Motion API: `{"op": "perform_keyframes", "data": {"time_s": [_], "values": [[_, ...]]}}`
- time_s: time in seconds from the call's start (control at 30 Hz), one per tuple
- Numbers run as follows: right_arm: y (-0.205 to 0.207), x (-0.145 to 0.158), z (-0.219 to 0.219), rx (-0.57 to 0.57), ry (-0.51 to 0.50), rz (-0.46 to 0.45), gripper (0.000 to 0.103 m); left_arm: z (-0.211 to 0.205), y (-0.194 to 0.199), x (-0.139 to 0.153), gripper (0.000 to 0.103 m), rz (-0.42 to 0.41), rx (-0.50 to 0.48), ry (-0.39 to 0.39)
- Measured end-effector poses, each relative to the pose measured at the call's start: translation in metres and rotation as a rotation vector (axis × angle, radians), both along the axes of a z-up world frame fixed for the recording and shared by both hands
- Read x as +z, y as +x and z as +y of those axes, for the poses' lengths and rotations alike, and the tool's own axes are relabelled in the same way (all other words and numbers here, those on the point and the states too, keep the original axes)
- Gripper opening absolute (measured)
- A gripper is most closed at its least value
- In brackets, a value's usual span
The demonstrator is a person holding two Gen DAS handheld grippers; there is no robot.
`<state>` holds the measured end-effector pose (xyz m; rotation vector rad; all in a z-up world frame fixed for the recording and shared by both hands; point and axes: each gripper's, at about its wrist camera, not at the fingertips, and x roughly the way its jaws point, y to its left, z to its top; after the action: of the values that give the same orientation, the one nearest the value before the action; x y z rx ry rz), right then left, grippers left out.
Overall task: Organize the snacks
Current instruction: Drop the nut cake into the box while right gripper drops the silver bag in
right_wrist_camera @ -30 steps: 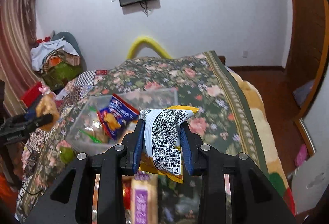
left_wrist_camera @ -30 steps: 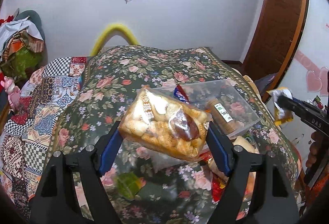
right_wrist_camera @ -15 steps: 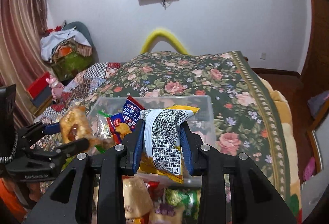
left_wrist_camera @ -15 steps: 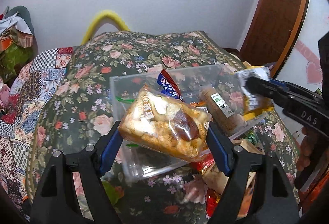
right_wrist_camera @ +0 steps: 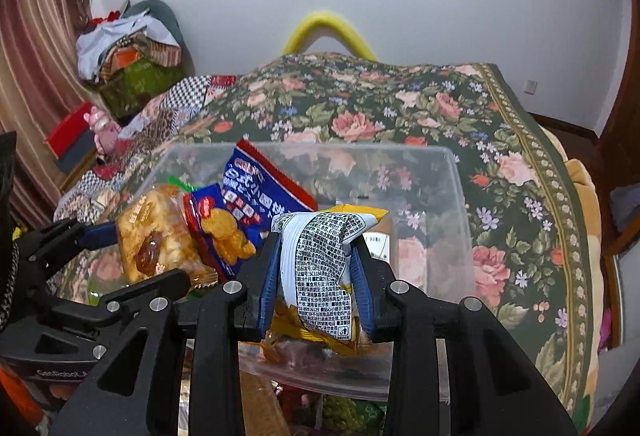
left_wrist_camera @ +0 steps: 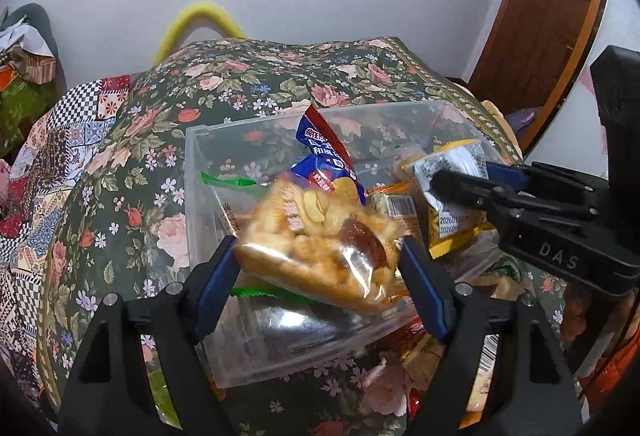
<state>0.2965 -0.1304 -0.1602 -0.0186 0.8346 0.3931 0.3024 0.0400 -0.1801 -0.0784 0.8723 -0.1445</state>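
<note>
My left gripper [left_wrist_camera: 316, 268] is shut on a clear bag of golden pastry pieces [left_wrist_camera: 320, 252] and holds it over the near part of a clear plastic bin [left_wrist_camera: 192, 163] on the floral bedspread. My right gripper [right_wrist_camera: 318, 268] is shut on a yellow and white snack packet [right_wrist_camera: 320, 260] and holds it over the same bin [right_wrist_camera: 456, 187]. The bin holds a blue and red cracker bag [right_wrist_camera: 256, 195] standing upright and other packets. The right gripper [left_wrist_camera: 460, 187] shows at the right of the left wrist view; the left gripper [right_wrist_camera: 112, 236] and the pastry bag [right_wrist_camera: 156, 236] show at the left of the right wrist view.
More loose snack packets [left_wrist_camera: 400, 396] lie on the floral bedspread [left_wrist_camera: 280, 83] in front of the bin. A patchwork quilt [left_wrist_camera: 60, 139] and piled clothes [right_wrist_camera: 128, 47] are at the left. A wooden door [left_wrist_camera: 552, 27] stands at the right.
Both grippers have moved forward with their snacks, from beside the bin to over it. The bin now looks larger and closer in both views.
</note>
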Motion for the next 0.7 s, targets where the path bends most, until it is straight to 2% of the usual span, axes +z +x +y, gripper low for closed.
{"op": "perform_keyframes", "data": {"time_s": [0.27, 0.4, 0.7], "values": [[-0.001, -0.005, -0.004, 0.0, 0.005, 0.056, 0.032, 0.003, -0.01, 0.01, 0.08, -0.014, -0.004, 0.009], [-0.009, 0.004, -0.008, -0.01, 0.009, 0.043, 0.036, 0.01, -0.022, 0.021, 0.08, -0.031, 0.005, 0.0], [-0.04, 0.036, -0.016, -0.031, 0.032, -0.025, 0.052, 0.041, -0.055, 0.053, 0.08, -0.086, 0.059, 0.005]]}}
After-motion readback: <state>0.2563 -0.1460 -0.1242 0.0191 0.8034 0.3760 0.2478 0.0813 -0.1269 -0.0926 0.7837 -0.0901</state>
